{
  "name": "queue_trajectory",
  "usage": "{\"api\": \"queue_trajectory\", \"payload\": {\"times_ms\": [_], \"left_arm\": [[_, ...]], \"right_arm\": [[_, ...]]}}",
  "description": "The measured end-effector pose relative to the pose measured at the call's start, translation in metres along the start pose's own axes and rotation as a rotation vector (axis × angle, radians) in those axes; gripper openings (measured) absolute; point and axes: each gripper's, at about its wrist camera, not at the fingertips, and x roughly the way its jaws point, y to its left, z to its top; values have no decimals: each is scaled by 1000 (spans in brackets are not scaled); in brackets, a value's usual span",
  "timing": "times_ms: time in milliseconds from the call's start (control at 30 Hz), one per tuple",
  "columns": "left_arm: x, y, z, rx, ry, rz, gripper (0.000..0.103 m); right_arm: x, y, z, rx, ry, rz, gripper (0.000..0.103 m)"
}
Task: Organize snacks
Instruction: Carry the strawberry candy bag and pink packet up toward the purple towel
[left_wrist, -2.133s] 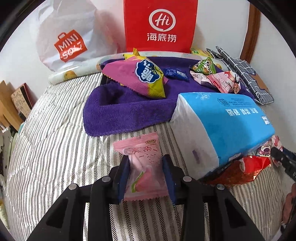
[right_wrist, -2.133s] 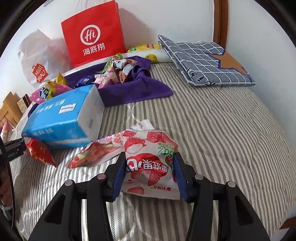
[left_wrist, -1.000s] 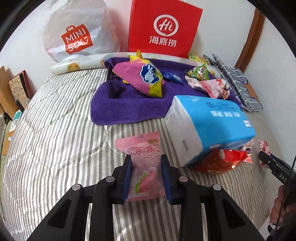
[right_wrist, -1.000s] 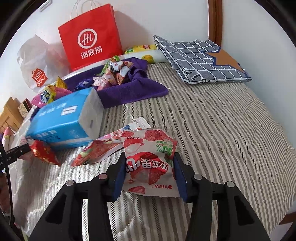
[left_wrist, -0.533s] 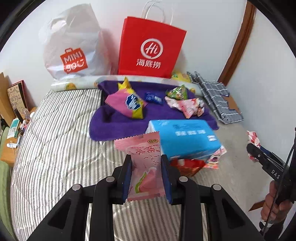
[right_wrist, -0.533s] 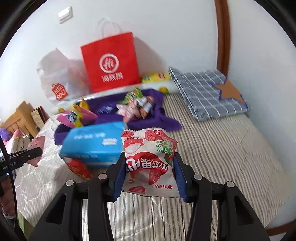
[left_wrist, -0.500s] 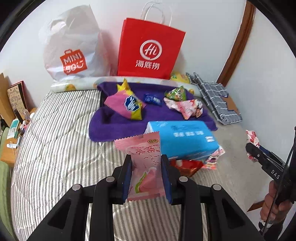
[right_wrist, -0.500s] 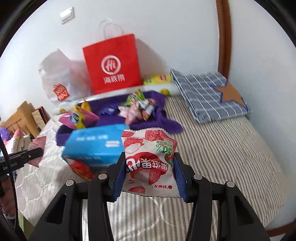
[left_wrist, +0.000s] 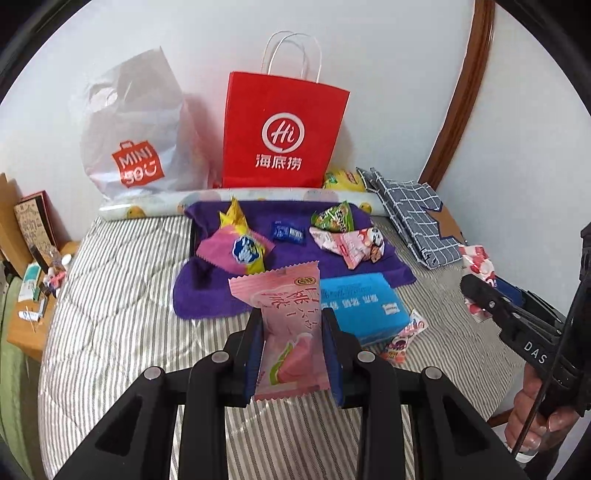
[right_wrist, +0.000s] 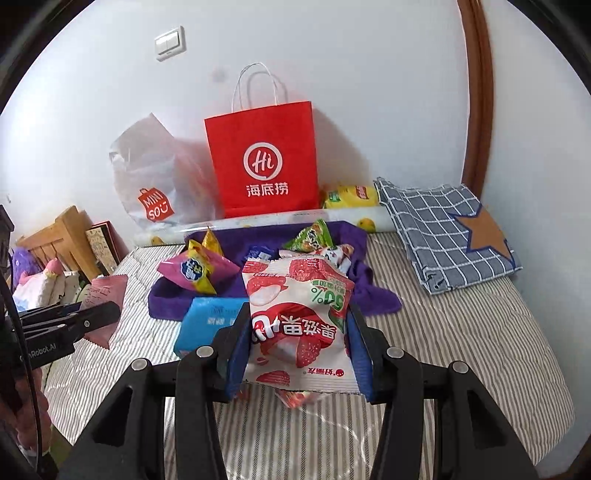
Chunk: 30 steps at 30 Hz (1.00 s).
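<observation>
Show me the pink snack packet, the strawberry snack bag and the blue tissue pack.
pink snack packet (left_wrist: 291, 332), left wrist view, middle of the wrapper between the pads.
strawberry snack bag (right_wrist: 295, 321), right wrist view, printed front.
blue tissue pack (left_wrist: 360, 308), left wrist view, top face.

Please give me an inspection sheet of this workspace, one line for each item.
Surface: striped bed cover, purple towel on it.
Job's things: pink snack packet and strawberry snack packet, both held; more snacks on the towel.
Clutter: blue tissue pack, folded checked cloth.
Grippers: left gripper and right gripper, jaws each shut on a packet.
Cables: thin black cable by the hand.
Surroundings: red paper bag, white plastic bag, wall.
</observation>
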Motion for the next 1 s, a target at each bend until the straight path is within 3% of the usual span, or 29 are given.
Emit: {"api": "queue_trajectory", "payload": {"times_ms": [1000], "left_arm": [[32,9,61,-13,3,-16,29]], "right_arm": [[41,28,61,-58,-24,19,48]]}}
